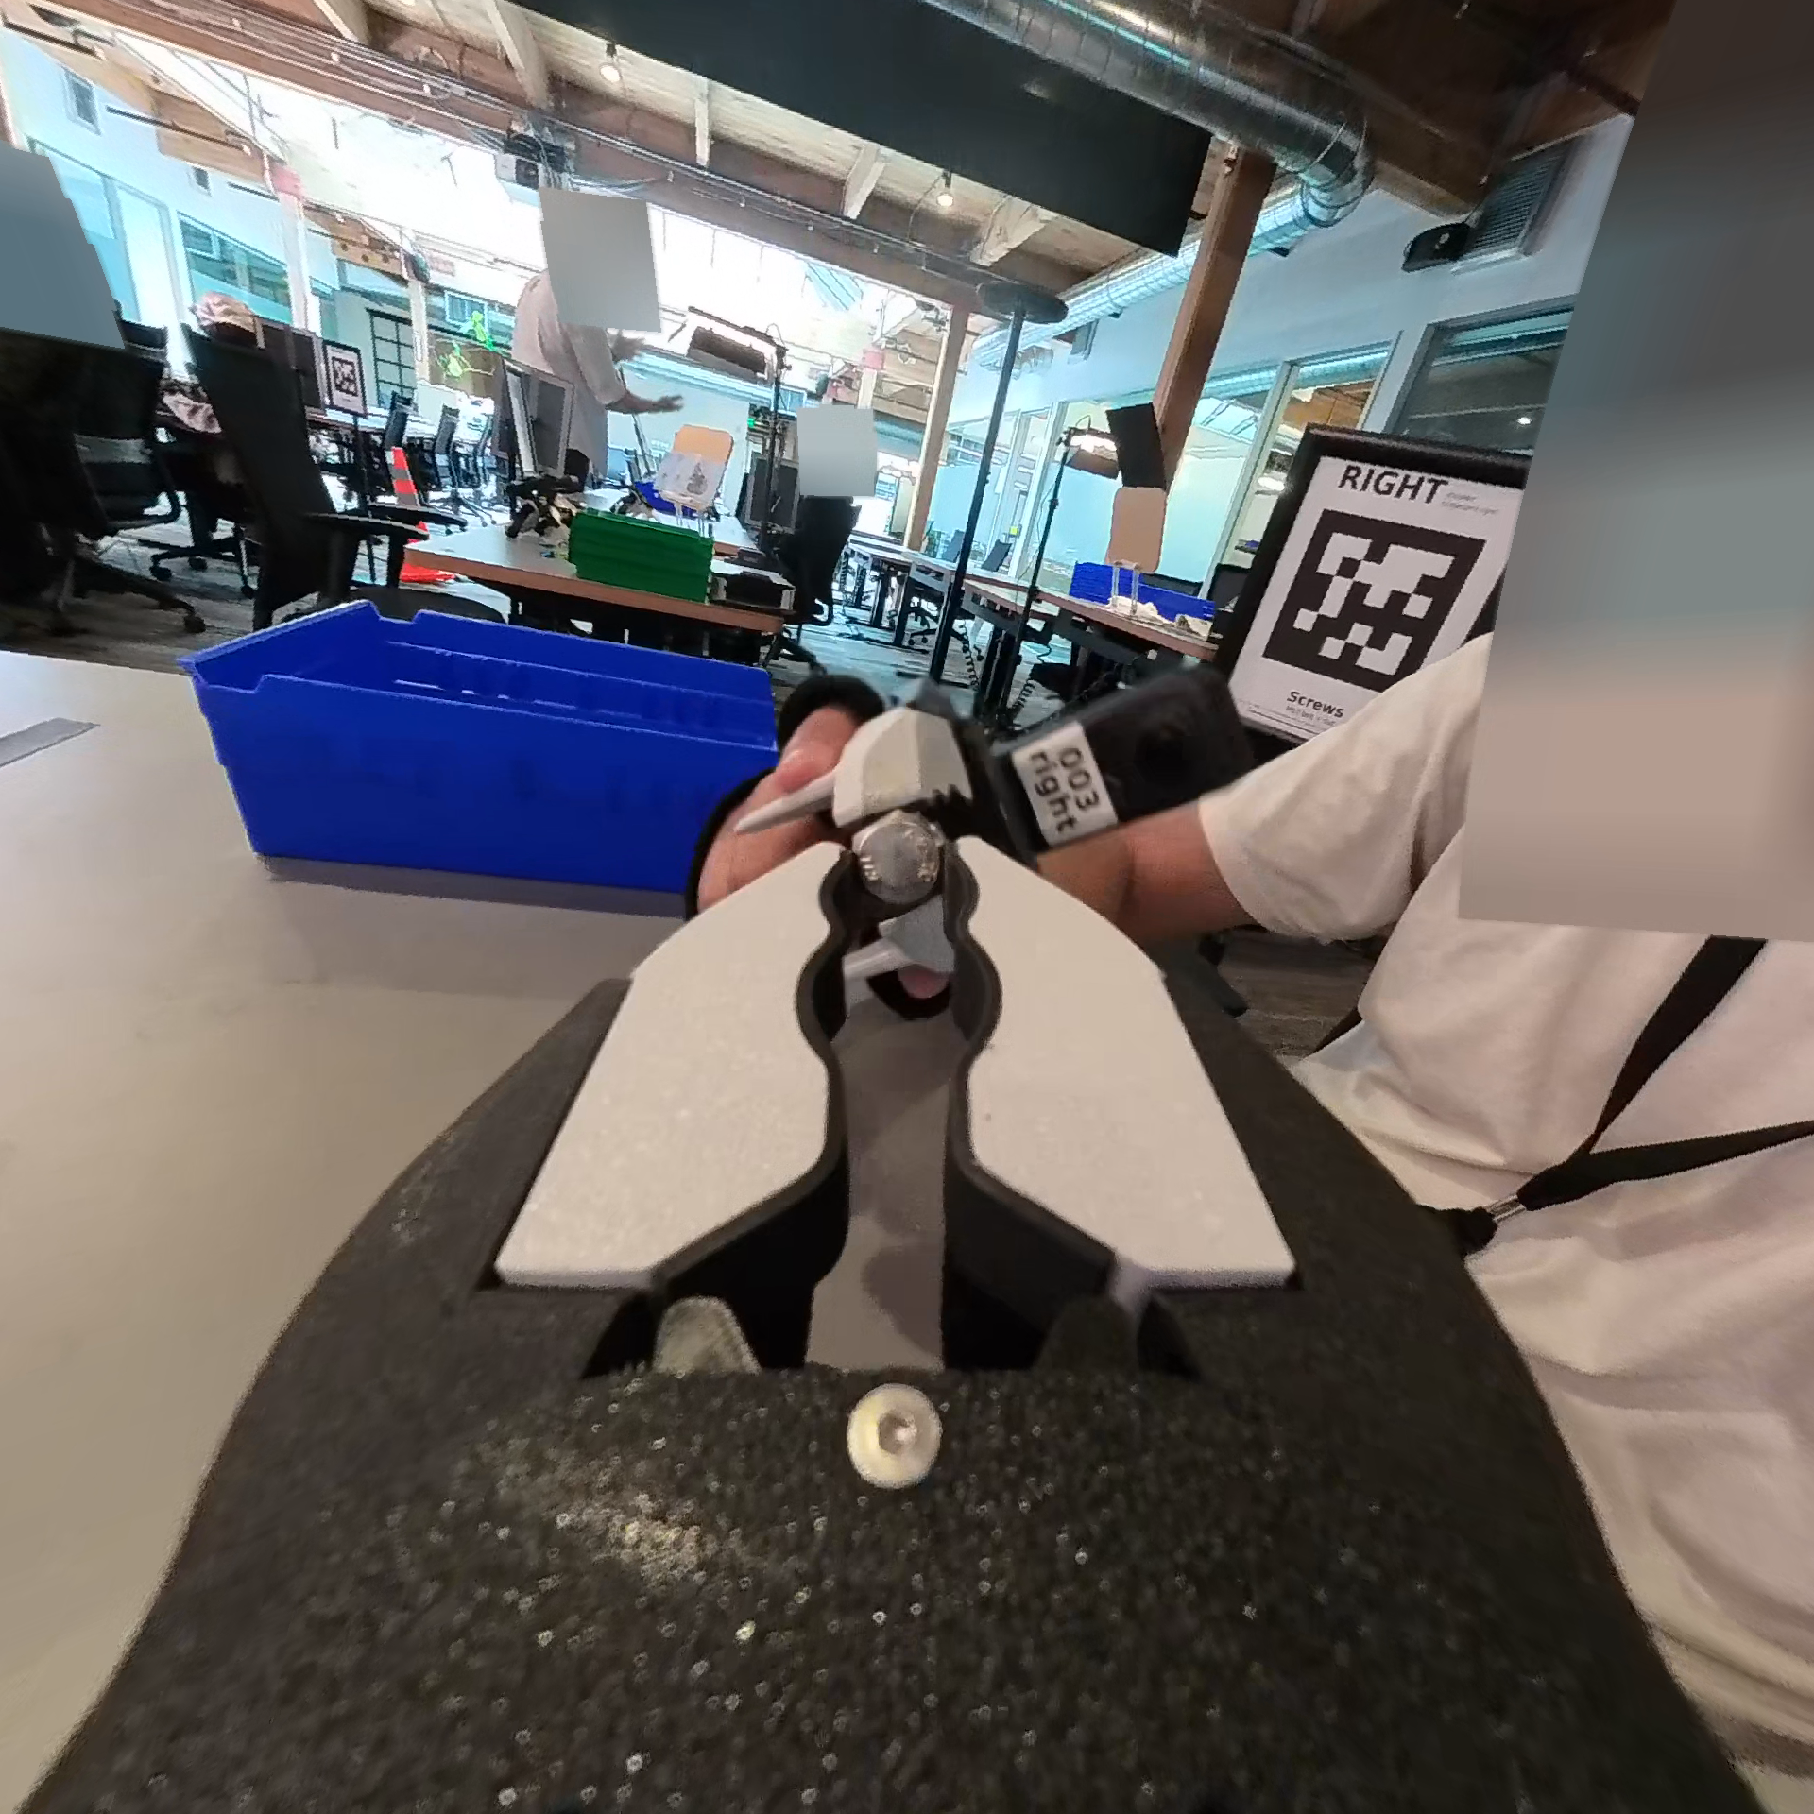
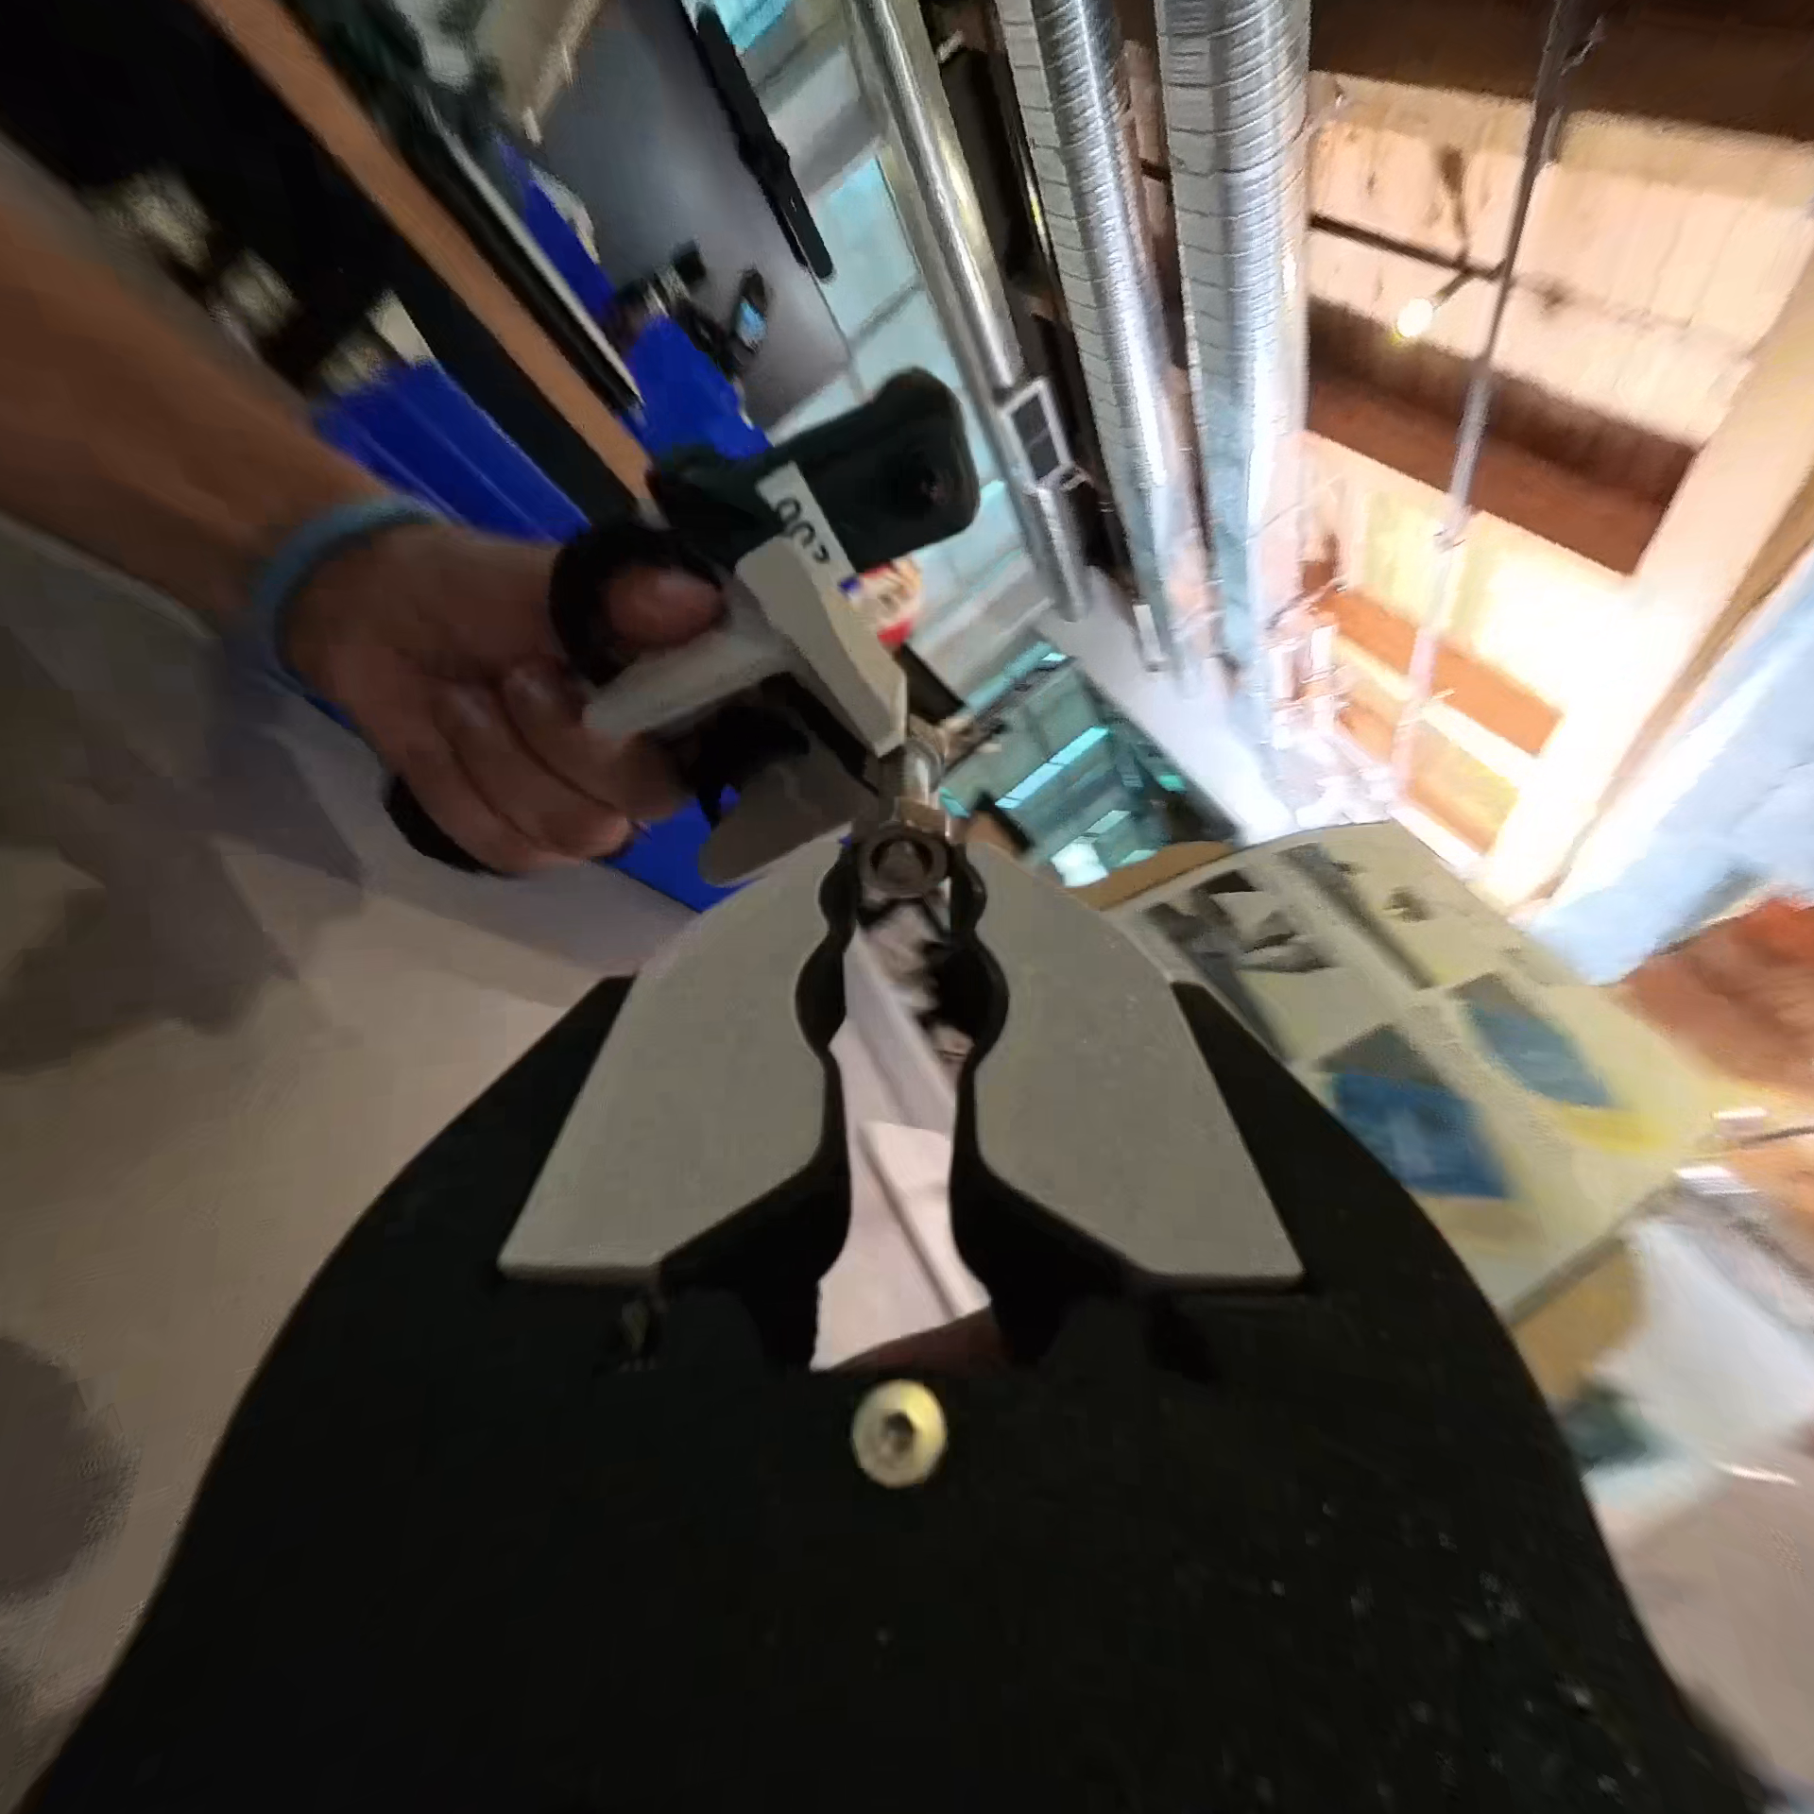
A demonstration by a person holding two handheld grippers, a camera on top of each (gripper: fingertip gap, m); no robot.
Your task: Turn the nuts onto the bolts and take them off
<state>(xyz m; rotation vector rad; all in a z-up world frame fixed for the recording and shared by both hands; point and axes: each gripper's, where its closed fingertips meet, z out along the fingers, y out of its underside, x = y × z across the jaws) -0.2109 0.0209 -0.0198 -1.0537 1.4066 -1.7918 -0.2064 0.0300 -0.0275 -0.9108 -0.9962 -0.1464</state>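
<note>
- Up off the table (image 1: 196, 982), my left gripper (image 1: 898, 869) pinches the bolt (image 1: 895, 864) by its hex head.
- Facing it, my right gripper (image 2: 898, 864) clamps the nut (image 2: 898, 862) at the bolt's other end.
- Far left sits 1 blue bin (image 1: 471, 746).

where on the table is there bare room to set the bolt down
The grey table is bare left of the left gripper, from the blue bin toward the near edge. It is crowded at the fingertips, where the left gripper grips the bolt and the right gripper holds the nut, with the person's white shirt close behind.
</note>
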